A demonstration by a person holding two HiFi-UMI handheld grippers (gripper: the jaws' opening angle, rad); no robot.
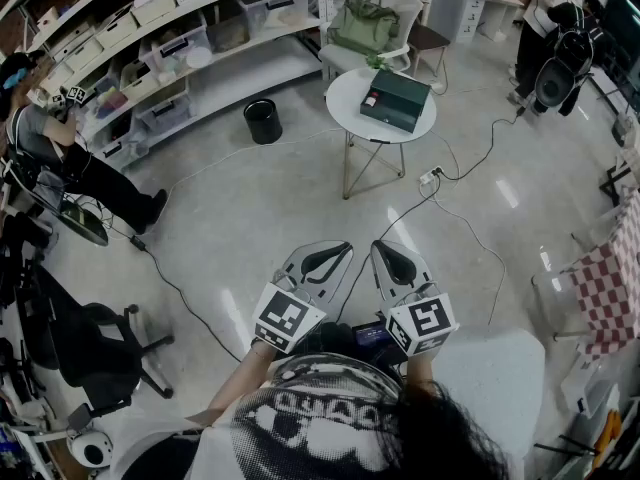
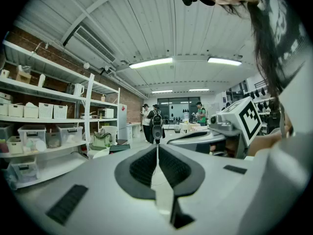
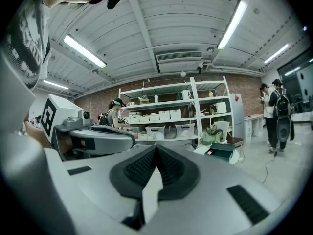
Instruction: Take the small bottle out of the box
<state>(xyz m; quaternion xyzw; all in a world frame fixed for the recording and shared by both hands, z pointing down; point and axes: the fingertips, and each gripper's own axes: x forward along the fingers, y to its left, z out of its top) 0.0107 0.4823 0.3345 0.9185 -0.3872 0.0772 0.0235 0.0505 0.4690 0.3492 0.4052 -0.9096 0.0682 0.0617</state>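
A dark green box (image 1: 395, 100) lies on a small round white table (image 1: 345, 96) far ahead across the floor; the box (image 3: 226, 151) also shows in the right gripper view, and faintly as the box (image 2: 119, 147) in the left gripper view. No small bottle is visible. My left gripper (image 1: 340, 249) and right gripper (image 1: 384, 248) are held side by side close to the person's body, well short of the table. Both point roughly level, jaws shut with tips together and nothing between them.
A black bin (image 1: 263, 121) stands left of the table. A white chair with a green bag (image 1: 365, 23) is behind it. Shelves with storage boxes (image 1: 180, 43) line the back left. Cables (image 1: 470, 168) run over the floor. A seated person (image 1: 60, 158) is at left, another person (image 1: 545, 38) at right.
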